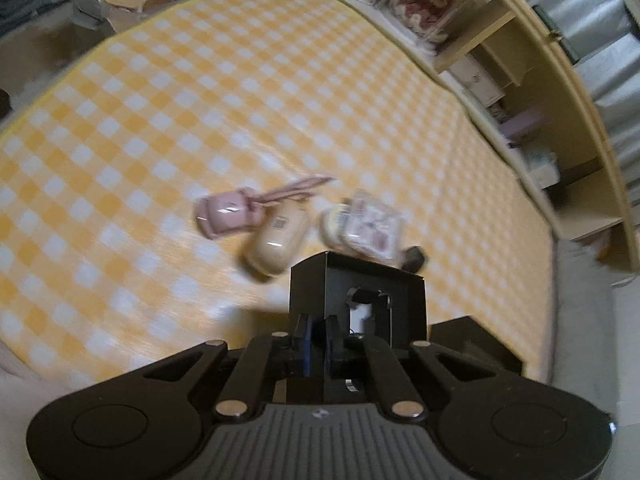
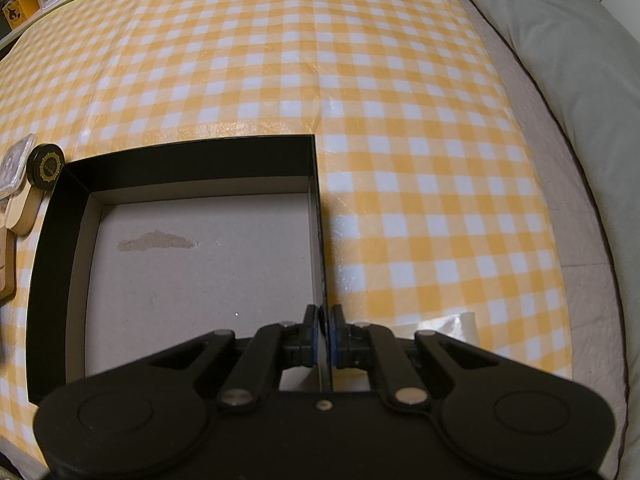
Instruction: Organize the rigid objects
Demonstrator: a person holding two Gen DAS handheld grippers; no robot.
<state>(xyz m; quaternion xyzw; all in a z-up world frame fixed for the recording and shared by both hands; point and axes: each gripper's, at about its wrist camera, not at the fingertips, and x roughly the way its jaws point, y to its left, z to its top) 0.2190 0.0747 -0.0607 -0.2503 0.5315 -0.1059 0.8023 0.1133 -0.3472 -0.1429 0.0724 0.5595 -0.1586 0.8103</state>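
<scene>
In the left wrist view my left gripper (image 1: 318, 340) is shut on a folded black cardboard piece (image 1: 356, 292) with a cut-out window, held above the cloth. Beyond it, blurred, lie a pink case (image 1: 226, 216) with a strap, a beige oval case (image 1: 278, 240), a clear plastic case (image 1: 374, 224) and a black round tin (image 1: 414, 258). In the right wrist view my right gripper (image 2: 325, 340) is shut on the right wall (image 2: 320, 220) of an open black box with a bare grey floor (image 2: 192, 272). The tin (image 2: 45, 166) sits at the box's far left corner.
A yellow and white checked cloth (image 2: 360, 80) covers the surface. A grey pillow (image 2: 560, 60) lies along its right side. Wooden shelves (image 1: 520, 92) with clear storage boxes run behind the cloth. A beige item (image 2: 22, 208) and a clear case (image 2: 16, 164) lie left of the box.
</scene>
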